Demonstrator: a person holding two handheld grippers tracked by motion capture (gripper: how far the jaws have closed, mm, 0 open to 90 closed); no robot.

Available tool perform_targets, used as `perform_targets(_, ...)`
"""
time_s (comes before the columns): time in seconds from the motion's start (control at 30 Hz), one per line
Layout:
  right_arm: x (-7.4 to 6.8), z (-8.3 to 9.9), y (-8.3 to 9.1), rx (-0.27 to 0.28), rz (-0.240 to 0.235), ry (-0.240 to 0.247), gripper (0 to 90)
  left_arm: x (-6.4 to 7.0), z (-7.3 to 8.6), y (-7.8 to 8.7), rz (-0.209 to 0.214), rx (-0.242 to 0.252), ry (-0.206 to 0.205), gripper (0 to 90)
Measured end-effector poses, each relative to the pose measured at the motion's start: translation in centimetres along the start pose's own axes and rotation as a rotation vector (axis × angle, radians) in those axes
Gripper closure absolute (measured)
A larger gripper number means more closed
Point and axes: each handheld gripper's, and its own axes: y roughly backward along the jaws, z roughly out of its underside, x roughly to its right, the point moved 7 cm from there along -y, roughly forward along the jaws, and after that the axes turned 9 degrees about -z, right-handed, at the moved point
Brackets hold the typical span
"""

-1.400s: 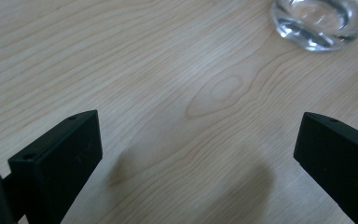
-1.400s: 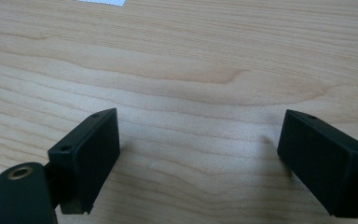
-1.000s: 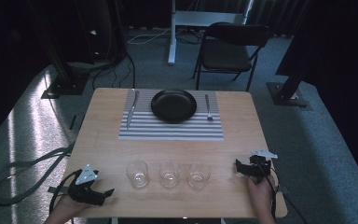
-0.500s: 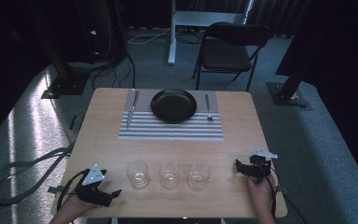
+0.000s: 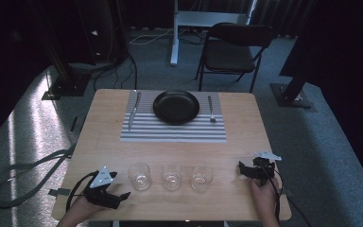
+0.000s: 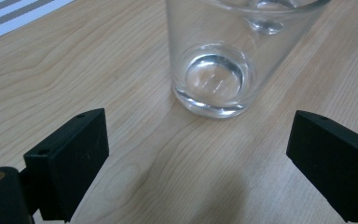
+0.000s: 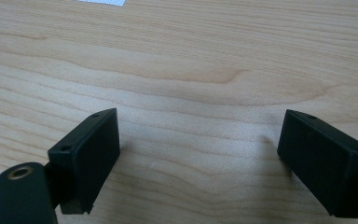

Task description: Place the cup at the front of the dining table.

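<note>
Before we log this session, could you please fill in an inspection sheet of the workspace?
Surface: wooden table, striped placemat.
Job's things: three empty glasses; left glass nearest the left hand-held gripper.
Clutter: black plate, knife, fork on the placemat.
Grippers: left open, facing the left glass; right hand-held gripper open over bare wood.
Cables: grey cable on the floor.
Surroundings: folding chair, carpet.

My left tool is black, the glass before it clear (the counter pale wood grain), the mat grey-and-white striped, the plate black.
</note>
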Motion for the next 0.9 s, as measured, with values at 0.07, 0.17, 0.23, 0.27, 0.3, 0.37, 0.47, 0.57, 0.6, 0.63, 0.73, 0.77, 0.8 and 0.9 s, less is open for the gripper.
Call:
perform_targets(0.07,0.0,0.0,0.0,0.0,0.0,0.0,12.2,0.2,-0.1,-0.2,0.005,0.0,-0.01,5.9)
perform_targets(0.17,0.0,0.0,0.0,0.0,0.0,0.0,12.2,0.5,-0.3,-0.4,0.008,0.0,-0.015,5.9)
perform_targets(0.23,0.0,0.0,0.0,0.0,0.0,0.0,12.2,0.6,-0.5,-0.5,0.011,0.005,-0.017,6.0)
perform_targets(0.27,0.0,0.0,0.0,0.0,0.0,0.0,12.2,0.7,-0.6,-0.6,0.012,0.008,-0.017,5.9)
perform_targets(0.3,0.0,0.0,0.0,0.0,0.0,0.0,12.2,0.7,-0.7,-0.6,0.016,0.012,-0.017,5.9)
perform_targets(0.37,0.0,0.0,0.0,0.0,0.0,0.0,12.2,0.8,-0.8,-0.7,0.022,0.015,-0.015,5.9)
perform_targets(0.47,0.0,0.0,0.0,0.0,0.0,0.0,12.2,1.1,-1.1,-1.0,0.028,0.018,-0.022,6.0)
perform_targets(0.57,0.0,0.0,0.0,0.0,0.0,0.0,12.2,1.2,-1.1,-1.0,0.035,0.018,-0.018,6.0)
perform_targets(0.6,0.0,0.0,0.0,0.0,0.0,0.0,12.2,1.4,-1.3,-1.3,0.04,0.021,-0.023,6.0)
perform_targets(0.63,0.0,0.0,0.0,0.0,0.0,0.0,12.2,1.5,-1.3,-1.3,0.041,0.024,-0.021,6.0)
perform_targets(0.73,0.0,0.0,0.0,0.0,0.0,0.0,12.2,1.5,-1.5,-1.5,0.044,0.026,-0.018,6.0)
perform_targets(0.77,0.0,0.0,0.0,0.0,0.0,0.0,12.2,1.5,-1.5,-1.5,0.044,0.026,-0.018,6.0)
perform_targets(0.8,0.0,0.0,0.0,0.0,0.0,0.0,12.2,1.6,-1.5,-1.7,0.053,0.017,-0.021,6.0)
perform_targets(0.9,0.0,0.0,0.0,0.0,0.0,0.0,12.2,1.7,-1.5,-1.9,0.059,0.007,-0.023,6.0)
